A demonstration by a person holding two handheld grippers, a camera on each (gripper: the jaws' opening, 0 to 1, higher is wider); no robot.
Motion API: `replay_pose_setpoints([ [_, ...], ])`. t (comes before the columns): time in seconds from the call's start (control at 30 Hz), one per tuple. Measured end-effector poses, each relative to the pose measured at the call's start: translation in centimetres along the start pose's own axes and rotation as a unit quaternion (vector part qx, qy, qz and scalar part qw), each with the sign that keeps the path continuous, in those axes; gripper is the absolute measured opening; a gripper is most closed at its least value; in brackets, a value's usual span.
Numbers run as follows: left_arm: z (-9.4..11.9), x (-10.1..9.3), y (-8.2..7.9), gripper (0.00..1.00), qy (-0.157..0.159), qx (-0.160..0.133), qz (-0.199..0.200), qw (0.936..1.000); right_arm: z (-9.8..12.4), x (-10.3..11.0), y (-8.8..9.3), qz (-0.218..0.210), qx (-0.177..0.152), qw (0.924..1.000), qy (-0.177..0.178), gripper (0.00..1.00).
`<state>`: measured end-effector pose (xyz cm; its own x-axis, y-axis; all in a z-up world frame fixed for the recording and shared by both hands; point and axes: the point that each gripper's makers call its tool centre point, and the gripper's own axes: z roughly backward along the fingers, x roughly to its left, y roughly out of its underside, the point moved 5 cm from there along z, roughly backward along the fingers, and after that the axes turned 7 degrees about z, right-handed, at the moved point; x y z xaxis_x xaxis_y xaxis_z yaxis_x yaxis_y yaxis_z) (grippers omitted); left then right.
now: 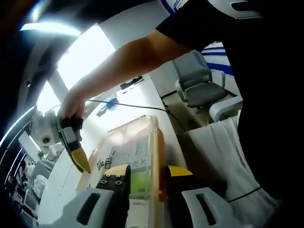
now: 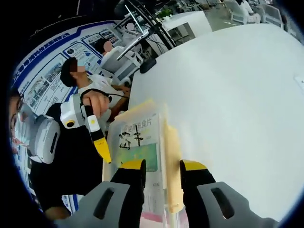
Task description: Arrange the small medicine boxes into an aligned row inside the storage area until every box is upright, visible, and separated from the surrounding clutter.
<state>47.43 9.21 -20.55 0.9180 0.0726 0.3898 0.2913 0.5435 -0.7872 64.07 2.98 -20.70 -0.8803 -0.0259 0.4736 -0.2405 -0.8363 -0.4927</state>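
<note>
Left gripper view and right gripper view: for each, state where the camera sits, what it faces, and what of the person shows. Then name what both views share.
Left gripper view: rides the left gripper, facing the clear bin of medicine boxes; the person's arm holds the right gripper.
Right gripper view: rides the right gripper, facing the bin across the white table; a hand holds the left gripper.
Shared: bin, boxes, table.
</note>
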Motion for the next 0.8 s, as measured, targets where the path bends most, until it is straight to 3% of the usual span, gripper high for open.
replay_pose_setpoints([
  [0.1,0.00,-0.09,0.10,0.27,0.002,-0.006,-0.004,1.0000,0.10,-0.02,0.14,0.006,0.007,0.9999,-0.003,0.27],
  [0.17,-0.18,-0.23,-0.15,0.27,0.010,-0.002,-0.044,0.9990,0.06,-0.06,0.23,0.006,0.003,0.9999,-0.010,0.26],
  [0.5,-0.38,0.03,-0.13,0.26,0.018,-0.009,-0.020,0.9996,-0.10,-0.02,0.28,0.004,0.007,0.9996,-0.027,0.24],
  [0.57,-0.51,0.08,-0.19,0.26,0.024,-0.012,-0.020,0.9994,-0.29,-0.04,0.30,-0.011,0.007,0.9994,-0.031,0.23],
  [0.8,-0.47,0.29,0.06,0.26,0.027,-0.019,-0.015,0.9993,-0.01,0.45,0.55,0.001,-0.001,0.9995,-0.032,0.24],
])
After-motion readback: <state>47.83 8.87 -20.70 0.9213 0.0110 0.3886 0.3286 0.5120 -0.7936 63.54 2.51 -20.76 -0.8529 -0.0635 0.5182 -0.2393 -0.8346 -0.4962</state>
